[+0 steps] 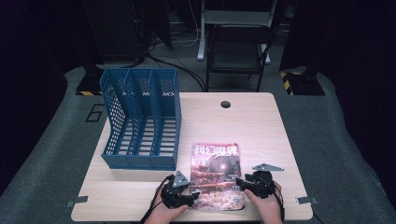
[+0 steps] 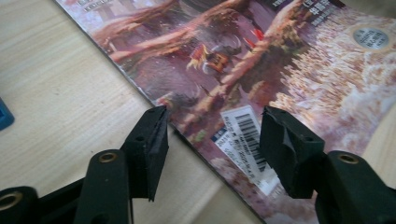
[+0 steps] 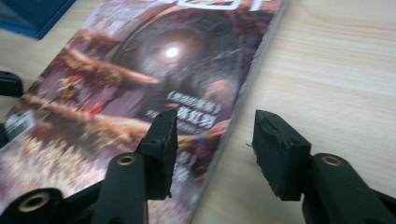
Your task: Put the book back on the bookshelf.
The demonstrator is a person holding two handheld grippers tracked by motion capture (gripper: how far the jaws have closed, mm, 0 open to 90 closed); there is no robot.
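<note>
With both the left gripper (image 2: pixel 212 128) and right gripper (image 3: pixel 212 135) standing open astride the magazine (image 1: pixel 216 175) edges (flat near the bench's front edge), closing jaws risked skidding off the thin cover.

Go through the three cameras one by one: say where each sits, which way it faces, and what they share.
High view: fixed above the near side of the table, looking forward and down; both hands show, with the left tongs and right tongs flanking the magazine.
Left gripper view: rides the left tongs, looking along open jaws astride the magazine's left edge, by its barcode label.
Right gripper view: rides the right tongs, looking along open jaws astride the magazine's right edge.
Shared: all three see the magazine; the high and right gripper views also see the blue file rack.
</note>
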